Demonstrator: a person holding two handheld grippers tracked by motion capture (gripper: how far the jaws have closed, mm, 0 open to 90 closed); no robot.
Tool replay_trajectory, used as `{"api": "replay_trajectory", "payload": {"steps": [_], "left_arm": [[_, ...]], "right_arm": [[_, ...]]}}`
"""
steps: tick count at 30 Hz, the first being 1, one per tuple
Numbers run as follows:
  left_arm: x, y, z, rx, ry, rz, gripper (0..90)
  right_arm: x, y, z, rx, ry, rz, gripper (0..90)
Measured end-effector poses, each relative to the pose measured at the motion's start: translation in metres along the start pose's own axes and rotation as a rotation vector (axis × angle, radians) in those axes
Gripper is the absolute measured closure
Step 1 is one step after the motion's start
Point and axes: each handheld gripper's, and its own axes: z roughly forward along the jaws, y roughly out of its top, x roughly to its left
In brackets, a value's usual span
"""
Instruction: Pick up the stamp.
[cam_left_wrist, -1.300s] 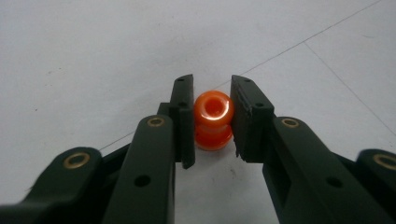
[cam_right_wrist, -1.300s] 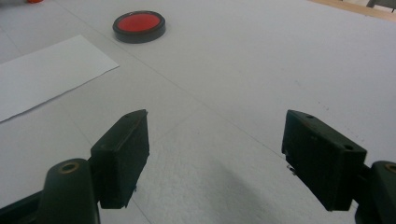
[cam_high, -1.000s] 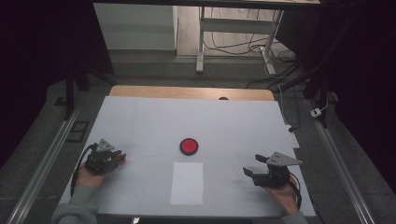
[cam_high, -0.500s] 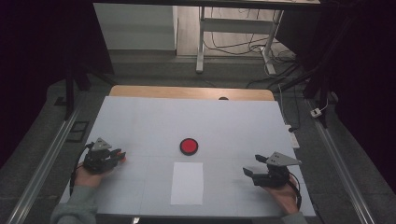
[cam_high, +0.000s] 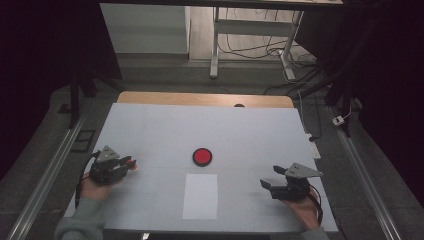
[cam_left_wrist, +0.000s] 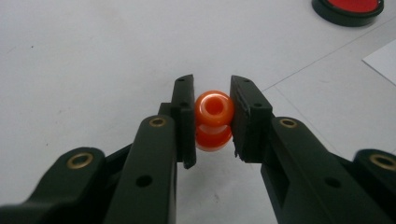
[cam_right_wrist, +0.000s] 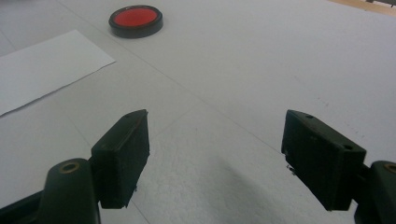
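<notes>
Left gripper view: left gripper (cam_left_wrist: 212, 119) jaws clamp two orange beads (cam_left_wrist: 213, 120); right gripper (cam_right_wrist: 215, 158) jaws gape empty.

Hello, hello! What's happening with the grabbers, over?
Left gripper shut on orange bead. Right gripper open, empty. Red disc and white sheet ahead, clear.

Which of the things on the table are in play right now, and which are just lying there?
In play:
- orange bead, clamped in the left hand-held gripper
- right hand-held gripper, open, holding nothing

Lying about:
- red disc
- white sheet
- table
</notes>
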Motion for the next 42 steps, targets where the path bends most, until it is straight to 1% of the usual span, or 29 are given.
{"api": "replay_trajectory", "payload": {"steps": [5,8,13,19,21,25,29,36,42], "left_arm": [[-0.003,0.005,-0.001,-0.015,-0.016,0.009,72.7],[-0.005,0.008,-0.002,-0.036,-0.037,0.004,72.7],[-0.01,0.012,-0.003,-0.051,-0.046,0.012,72.7],[-0.014,0.017,-0.003,-0.066,-0.07,0.02,72.7],[-0.015,0.019,-0.004,-0.076,-0.078,0.021,72.7],[-0.019,0.022,-0.007,-0.089,-0.084,0.033,72.7],[-0.023,0.026,-0.009,-0.105,-0.095,0.04,72.7],[-0.031,0.033,-0.009,-0.117,-0.105,0.066,72.7],[-0.038,0.039,-0.01,-0.132,-0.127,0.082,72.7]], "right_arm": [[0.0,0.0,0.0,0.0,-0.002,-0.002,23.1],[0.0,0.0,0.0,0.001,-0.003,-0.002,23.2],[0.0,0.0,0.001,-0.008,-0.007,-0.003,23.2],[0.001,0.0,0.001,0.001,-0.015,-0.007,23.3],[0.001,-0.001,0.001,-0.002,-0.008,-0.006,23.2],[0.001,0.0,0.001,0.001,-0.018,-0.011,23.3],[0.001,0.0,0.002,0.004,-0.008,-0.014,23.3],[0.001,-0.001,0.002,0.004,-0.012,-0.019,23.3],[0.001,-0.001,0.003,0.006,-0.011,-0.023,23.3]]}}
